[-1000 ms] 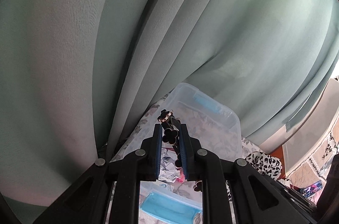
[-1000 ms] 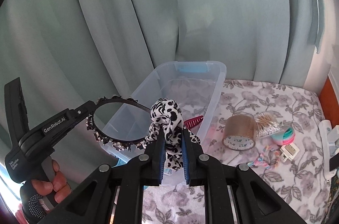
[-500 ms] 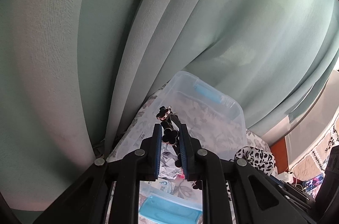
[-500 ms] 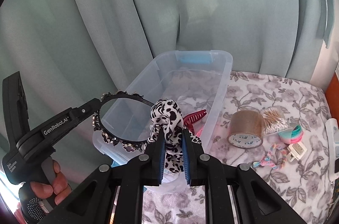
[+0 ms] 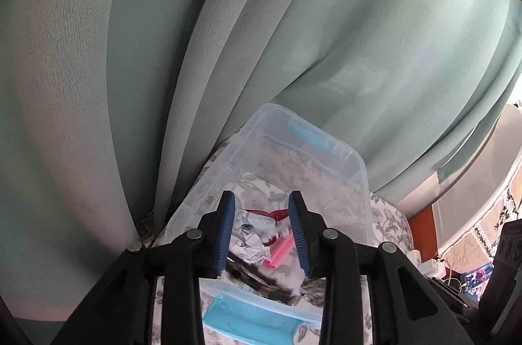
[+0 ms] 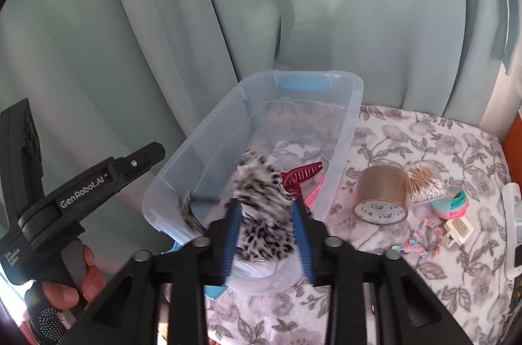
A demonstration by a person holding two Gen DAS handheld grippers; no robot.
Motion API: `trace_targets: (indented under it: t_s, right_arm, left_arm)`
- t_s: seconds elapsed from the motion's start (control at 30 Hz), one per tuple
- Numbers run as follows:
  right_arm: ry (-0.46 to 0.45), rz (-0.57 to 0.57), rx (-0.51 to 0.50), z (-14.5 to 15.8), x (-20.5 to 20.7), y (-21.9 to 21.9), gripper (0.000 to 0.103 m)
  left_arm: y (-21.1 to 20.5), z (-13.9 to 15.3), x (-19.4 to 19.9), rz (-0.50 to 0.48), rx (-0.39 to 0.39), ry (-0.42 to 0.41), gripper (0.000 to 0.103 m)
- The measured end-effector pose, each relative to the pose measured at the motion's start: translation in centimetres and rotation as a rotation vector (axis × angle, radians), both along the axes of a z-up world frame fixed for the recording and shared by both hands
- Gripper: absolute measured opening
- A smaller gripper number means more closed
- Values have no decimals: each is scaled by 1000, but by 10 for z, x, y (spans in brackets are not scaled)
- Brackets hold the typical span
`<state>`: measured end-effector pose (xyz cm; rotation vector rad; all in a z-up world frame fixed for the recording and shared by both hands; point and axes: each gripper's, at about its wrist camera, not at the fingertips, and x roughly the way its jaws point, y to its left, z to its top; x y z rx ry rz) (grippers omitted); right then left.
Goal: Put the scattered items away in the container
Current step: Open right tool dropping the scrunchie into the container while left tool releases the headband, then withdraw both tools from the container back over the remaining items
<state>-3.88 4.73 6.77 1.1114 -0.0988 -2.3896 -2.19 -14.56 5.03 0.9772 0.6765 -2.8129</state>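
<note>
- Both grippers, left (image 5: 261, 231) and right (image 6: 266, 242), are seen opening above the clear storage bin (image 6: 342, 129); nothing is gripped.
- Released since a second ago, the blurred leopard-print scrunchie (image 6: 261, 201) is seen between the right fingers; the headband has gone from the left.
- The bin's long axis runs towards the green curtain (image 6: 359, 2), on a floral cloth (image 6: 424, 142).

container (image 6: 345, 129): clear plastic, smooth, faintly glossy, with opaque blue plastic latches (image 6: 303, 84).
curtain (image 6: 359, 2): pale green cloth, matt, fine woven grain, hanging in soft folds.
bed cover (image 6: 424, 149): soft cloth, matt, grey flower print.
scrunchie (image 6: 261, 201): black-and-white spotted cloth, blurred.
hair claw (image 6: 301, 175): red plastic, glossy.
tape roll (image 6: 381, 195): brown film, shiny, on a printed paper core.
cotton swabs (image 6: 424, 182): pale sticks, white tips.
right gripper (image 6: 267, 234): matt black plastic, metal bolts; fingers (image 6: 230, 237) faced with ribbed blue pads.
crumpled paper (image 5: 251, 234): white, creased.
</note>
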Motion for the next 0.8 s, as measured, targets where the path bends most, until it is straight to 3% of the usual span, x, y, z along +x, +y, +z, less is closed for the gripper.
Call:
trace_targets:
  t_s: [0.17,0.4,0.8]
  right_arm:
    - [7,-8,-8,4,4,4,39]
    - [19,-28,-25,12,13,13,44]
    - [59,-42,-58,28,34,35,74]
  left_arm:
    - [5,6,4,-11,-9,6,46]
    - [14,12,8,-26,-12,4,67]
    - [38,30,23,-42,-66,13,84]
